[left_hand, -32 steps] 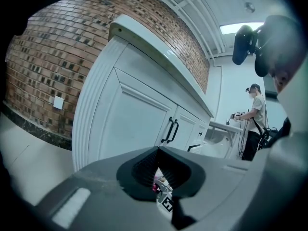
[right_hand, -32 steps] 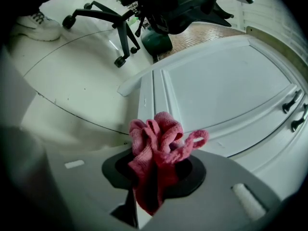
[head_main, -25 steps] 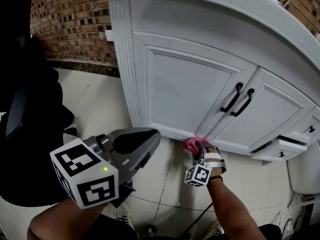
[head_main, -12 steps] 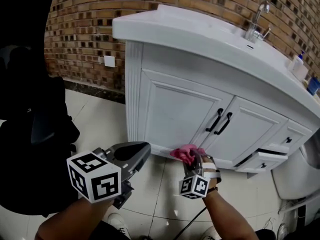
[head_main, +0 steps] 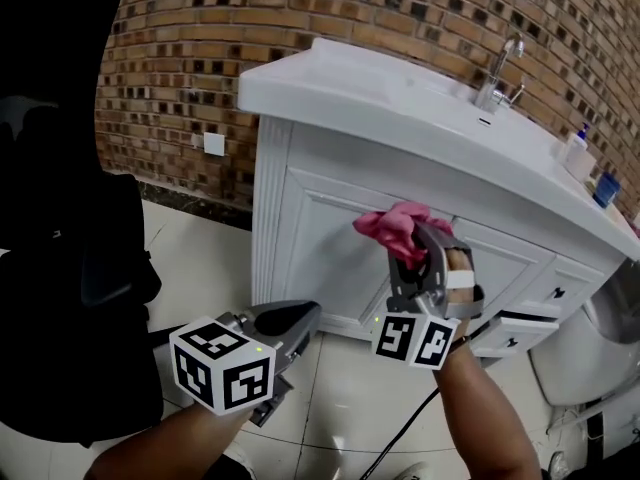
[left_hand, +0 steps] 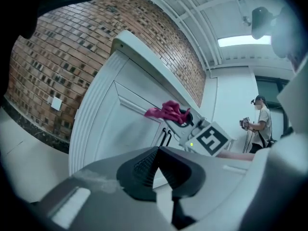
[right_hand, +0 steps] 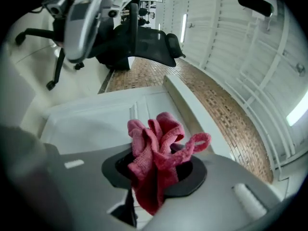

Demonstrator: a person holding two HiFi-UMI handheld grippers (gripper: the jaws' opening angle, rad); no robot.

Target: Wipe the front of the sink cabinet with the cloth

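Observation:
My right gripper [head_main: 412,236] is shut on a bunched pink cloth [head_main: 392,225], held up against the upper part of the white sink cabinet's [head_main: 320,238] left door. The same cloth [right_hand: 156,150] fills the jaws in the right gripper view, with the cabinet front [right_hand: 96,124] just beyond it. My left gripper [head_main: 290,320] hangs low near the cabinet's bottom left, jaws shut with nothing between them. From the left gripper view, the cloth [left_hand: 166,111] and the right gripper [left_hand: 190,124] show against the cabinet door [left_hand: 120,124].
A black office chair [head_main: 60,228] stands at the left on the tiled floor [head_main: 190,238]. A brick wall [head_main: 200,58] runs behind the sink [head_main: 420,98], which carries a tap [head_main: 497,68]. Two black door handles [left_hand: 166,137] sit mid-cabinet. A person [left_hand: 260,121] stands far off.
My right gripper has lifted the pink cloth from the cabinet's bottom edge up to the top of the left door. The left gripper stayed low.

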